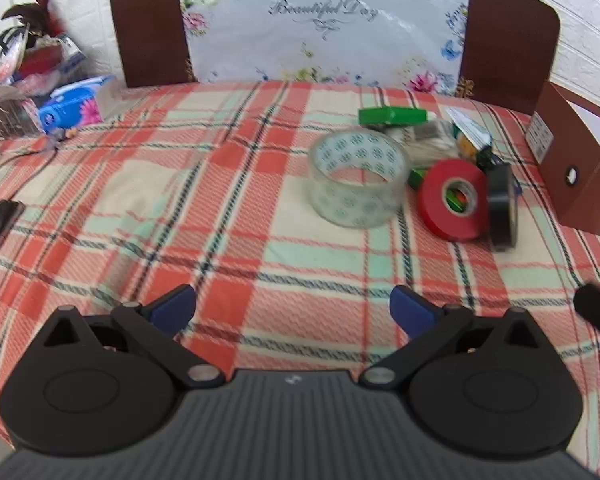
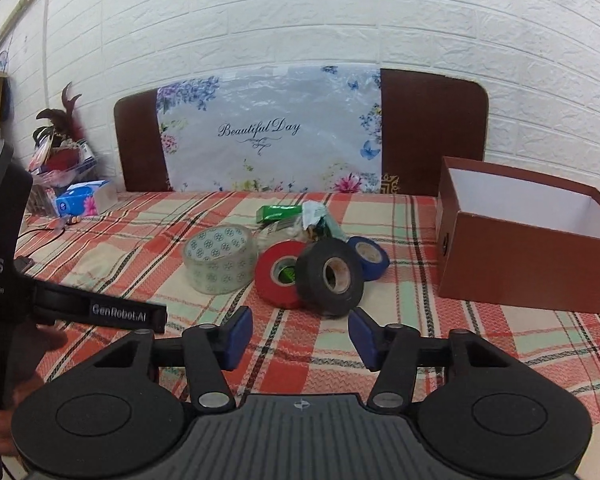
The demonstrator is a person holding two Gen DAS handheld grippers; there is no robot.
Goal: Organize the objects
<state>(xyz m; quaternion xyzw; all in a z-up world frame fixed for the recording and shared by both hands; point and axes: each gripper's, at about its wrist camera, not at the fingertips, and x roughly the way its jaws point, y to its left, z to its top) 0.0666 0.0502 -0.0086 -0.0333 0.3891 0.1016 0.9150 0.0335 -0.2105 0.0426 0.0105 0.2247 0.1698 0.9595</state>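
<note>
Blue-padded right gripper [image 2: 300, 334] stood parted and empty, just short of the black tape roll [image 2: 329, 282]; left gripper [image 1: 293, 309] likewise spread, holding nothing. Judged step: approach, nothing yet packed. Next move likely calls for closing on the black roll, which leaned on the red roll [image 2: 280, 273], and carrying it to the brown box [image 2: 516, 268] at right. Clear tape [image 2: 220, 259], blue roll [image 2: 370, 256] and green packets [image 2: 279, 212] crowded close behind.
</note>
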